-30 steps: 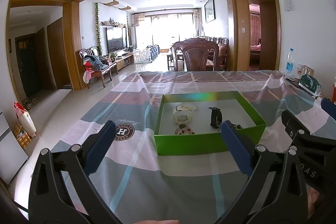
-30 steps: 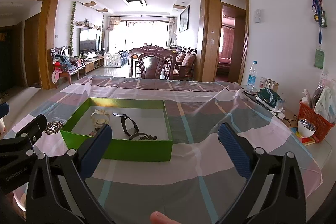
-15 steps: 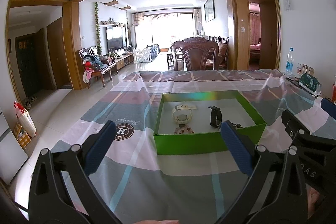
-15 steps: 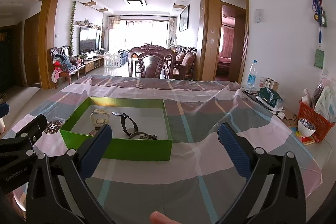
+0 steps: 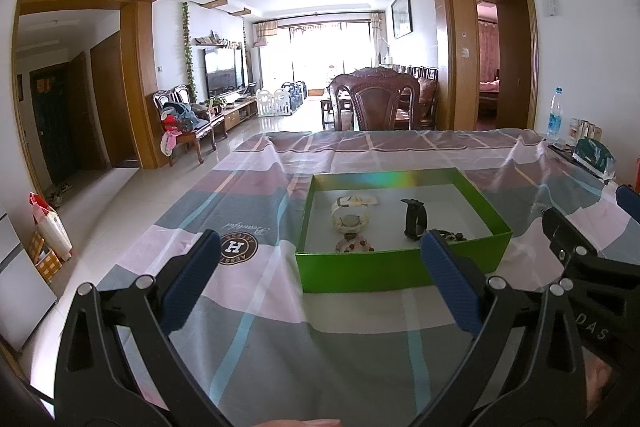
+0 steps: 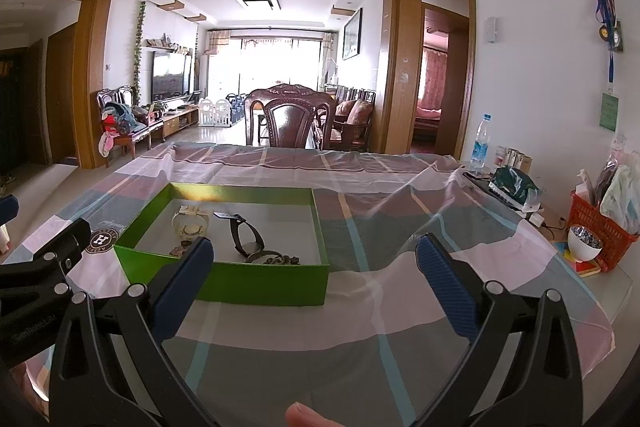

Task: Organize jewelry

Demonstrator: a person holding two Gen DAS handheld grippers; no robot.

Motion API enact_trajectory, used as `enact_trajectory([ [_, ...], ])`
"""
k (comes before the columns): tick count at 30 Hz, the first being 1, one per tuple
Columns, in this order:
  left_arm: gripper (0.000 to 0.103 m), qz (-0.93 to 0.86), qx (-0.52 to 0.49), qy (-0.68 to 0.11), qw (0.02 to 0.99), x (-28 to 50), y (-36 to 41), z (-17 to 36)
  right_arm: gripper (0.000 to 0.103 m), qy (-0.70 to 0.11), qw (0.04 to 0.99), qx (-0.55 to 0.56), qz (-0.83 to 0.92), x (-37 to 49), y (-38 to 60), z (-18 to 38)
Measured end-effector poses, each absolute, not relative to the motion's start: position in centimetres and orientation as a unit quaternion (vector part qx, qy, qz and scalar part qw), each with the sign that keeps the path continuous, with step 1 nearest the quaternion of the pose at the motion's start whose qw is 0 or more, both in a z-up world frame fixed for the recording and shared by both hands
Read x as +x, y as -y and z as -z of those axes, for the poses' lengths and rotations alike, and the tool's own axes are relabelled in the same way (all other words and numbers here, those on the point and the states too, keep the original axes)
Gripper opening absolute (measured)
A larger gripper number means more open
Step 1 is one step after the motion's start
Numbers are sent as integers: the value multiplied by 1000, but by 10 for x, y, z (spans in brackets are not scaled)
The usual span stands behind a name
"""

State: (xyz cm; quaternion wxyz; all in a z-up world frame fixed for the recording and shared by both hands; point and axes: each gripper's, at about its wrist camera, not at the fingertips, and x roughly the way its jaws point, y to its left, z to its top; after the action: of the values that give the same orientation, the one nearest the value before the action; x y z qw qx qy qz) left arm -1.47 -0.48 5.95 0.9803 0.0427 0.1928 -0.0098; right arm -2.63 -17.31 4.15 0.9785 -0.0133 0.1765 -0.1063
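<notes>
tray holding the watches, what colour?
Bright green walls on the tray, pale grey floor inside; clearest in the left wrist view.

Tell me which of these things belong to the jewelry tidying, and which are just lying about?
Job: shallow green cardboard box; cream wristwatch; black wristwatch; beaded bracelet; dark bead string.

Lying about: clear plastic water bottle; red plastic basket; white bowl.

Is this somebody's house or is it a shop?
Most likely a family home. A dining table under a checked cloth looks into a living room with a television and a carved wooden chair. A child's white play fence stands on the floor beyond.
</notes>
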Motion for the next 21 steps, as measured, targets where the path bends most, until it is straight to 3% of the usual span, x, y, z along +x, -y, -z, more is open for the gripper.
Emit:
enact_trajectory([
  [21,99,12,47,-206,977,-9,5,-51,100,-187,976,-11,108,-23,175,-31],
])
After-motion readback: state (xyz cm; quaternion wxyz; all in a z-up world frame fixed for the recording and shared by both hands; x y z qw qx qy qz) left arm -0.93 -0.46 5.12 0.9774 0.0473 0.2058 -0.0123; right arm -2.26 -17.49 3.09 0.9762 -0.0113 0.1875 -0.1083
